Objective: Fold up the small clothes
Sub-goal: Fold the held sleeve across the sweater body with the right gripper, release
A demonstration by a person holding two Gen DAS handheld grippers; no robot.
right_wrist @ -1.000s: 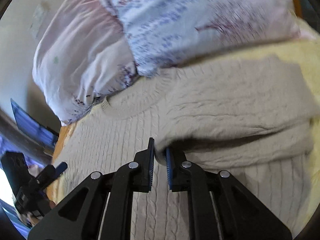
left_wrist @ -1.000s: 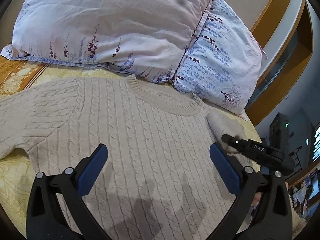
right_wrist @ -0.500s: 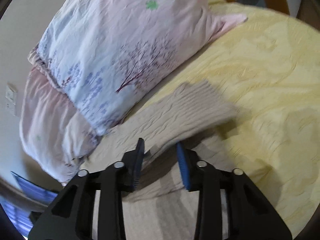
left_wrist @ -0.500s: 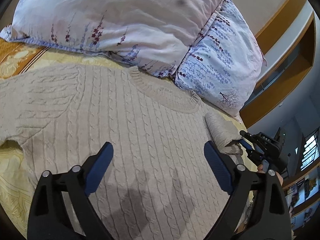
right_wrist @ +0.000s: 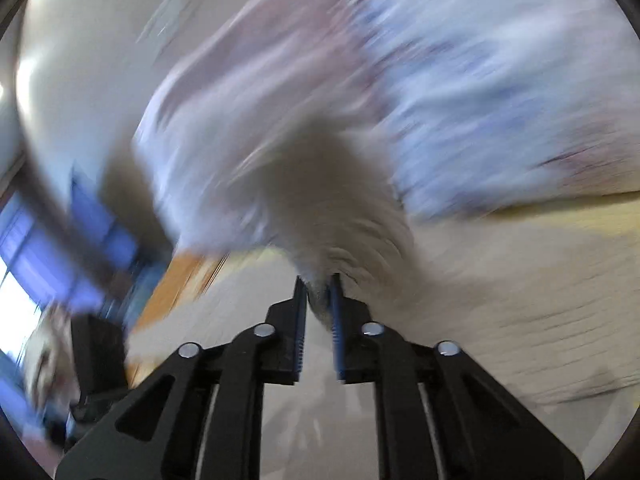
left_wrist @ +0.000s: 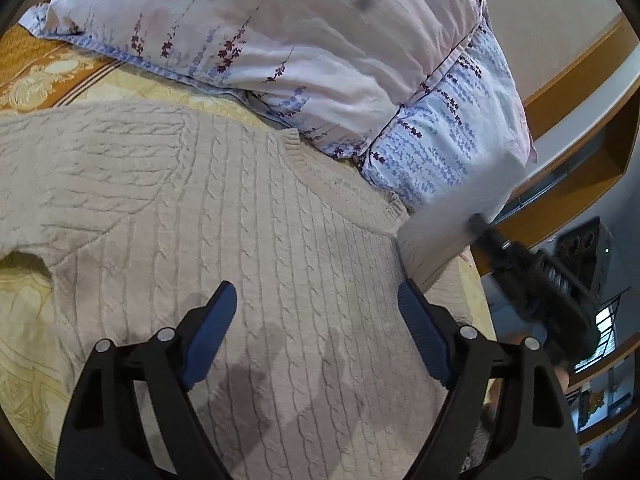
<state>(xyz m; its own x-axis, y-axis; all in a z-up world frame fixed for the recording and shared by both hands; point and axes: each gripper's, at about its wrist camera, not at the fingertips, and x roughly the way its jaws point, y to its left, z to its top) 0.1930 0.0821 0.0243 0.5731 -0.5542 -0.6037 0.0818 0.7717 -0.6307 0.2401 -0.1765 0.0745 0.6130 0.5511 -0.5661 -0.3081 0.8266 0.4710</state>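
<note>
Sweater [left_wrist: 248,248] lies flat on the bed [left_wrist: 24,320], collar toward the pillows [left_wrist: 304,48] at frame top, body filling centre of the left view. Left hand-held gripper [left_wrist: 316,328] hangs spread wide over the chest, gripping nothing; right hand-held gripper [right_wrist: 318,300] is clamped on the sleeve [right_wrist: 328,200], lifted at right edge. Fold likely runs right-to-left across the body, so the right one is nearer

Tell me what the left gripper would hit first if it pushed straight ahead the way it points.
Probably the sweater: the left gripper, jaws wide open, hangs over its cable-knit front. The pillows lie further on, though depth is unclear.
</note>
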